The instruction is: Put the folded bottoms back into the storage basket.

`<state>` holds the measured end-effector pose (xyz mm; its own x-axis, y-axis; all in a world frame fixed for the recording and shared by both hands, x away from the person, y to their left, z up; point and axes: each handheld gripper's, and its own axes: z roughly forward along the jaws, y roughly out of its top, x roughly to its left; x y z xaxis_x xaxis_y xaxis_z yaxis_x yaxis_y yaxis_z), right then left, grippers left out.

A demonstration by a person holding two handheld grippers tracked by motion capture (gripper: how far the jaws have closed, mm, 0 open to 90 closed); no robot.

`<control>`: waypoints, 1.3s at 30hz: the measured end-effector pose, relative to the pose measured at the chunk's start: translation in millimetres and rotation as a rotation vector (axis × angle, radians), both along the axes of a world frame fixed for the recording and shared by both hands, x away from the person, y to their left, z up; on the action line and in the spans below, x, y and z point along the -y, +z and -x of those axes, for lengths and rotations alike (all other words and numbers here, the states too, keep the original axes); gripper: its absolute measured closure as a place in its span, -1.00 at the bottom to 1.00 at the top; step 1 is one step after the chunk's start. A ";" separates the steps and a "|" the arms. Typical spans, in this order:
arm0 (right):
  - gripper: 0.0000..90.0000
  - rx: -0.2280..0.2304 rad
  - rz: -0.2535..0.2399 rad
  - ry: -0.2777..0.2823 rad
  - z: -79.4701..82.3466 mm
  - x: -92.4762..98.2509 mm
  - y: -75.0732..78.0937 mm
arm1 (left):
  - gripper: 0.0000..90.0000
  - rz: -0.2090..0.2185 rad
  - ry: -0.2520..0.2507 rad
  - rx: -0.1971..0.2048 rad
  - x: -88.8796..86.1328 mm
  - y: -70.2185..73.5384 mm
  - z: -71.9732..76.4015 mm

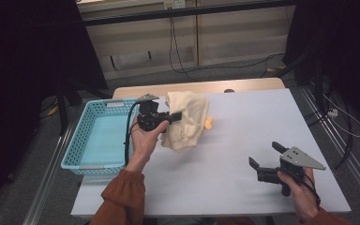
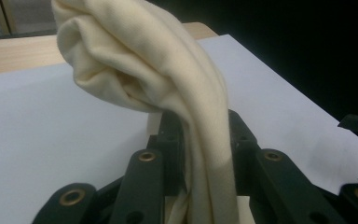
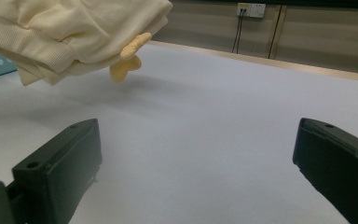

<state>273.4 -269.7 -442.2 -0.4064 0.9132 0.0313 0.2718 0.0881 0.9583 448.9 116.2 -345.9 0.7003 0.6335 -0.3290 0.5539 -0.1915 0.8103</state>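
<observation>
Cloth (image 2: 168, 70) is pinched between the left gripper's (image 1: 174, 116) clenched jaws, a fold running down through them; it hangs clear of the table (image 1: 243, 136), just right of the basket (image 1: 101, 136), its long axis roughly vertical, bulk above the jaws and hem drooping; carry it level over the basket rim before letting go, I'd judge; right gripper (image 1: 265, 155) rests apart, jaws spread, empty.

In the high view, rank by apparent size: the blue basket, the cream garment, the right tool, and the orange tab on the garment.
1. blue basket
2. cream garment, held off the table by the left tool
3. right tool, jaws open
4. orange tab

No ties; the gaps are plain.
</observation>
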 end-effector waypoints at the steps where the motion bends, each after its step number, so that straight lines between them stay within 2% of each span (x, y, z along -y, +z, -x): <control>1: -0.98 0.000 0.000 0.000 0.1 0.0 0.0 | 0.62 0.007 0.002 0.000 -1.3 -0.1 0.6; 12: -0.98 0.005 0.000 -0.002 0.6 0.2 0.3 | 0.62 0.013 -0.014 0.020 -13.6 10.8 5.2; 21: -0.98 0.007 -0.002 0.001 1.0 -0.1 0.6 | 0.62 0.046 -0.002 0.036 -26.5 19.8 6.2; 29: -0.98 0.006 -0.003 0.000 1.3 0.1 0.7 | 0.62 0.037 0.011 0.050 -40.5 26.6 6.9; 35: -0.98 0.006 -0.005 0.001 1.5 -0.4 0.8 | 0.62 0.058 0.018 0.058 -49.0 31.1 7.6; 39: -0.98 0.006 -0.003 0.001 1.5 -0.4 1.1 | 0.62 0.054 0.035 0.070 -50.7 33.9 10.6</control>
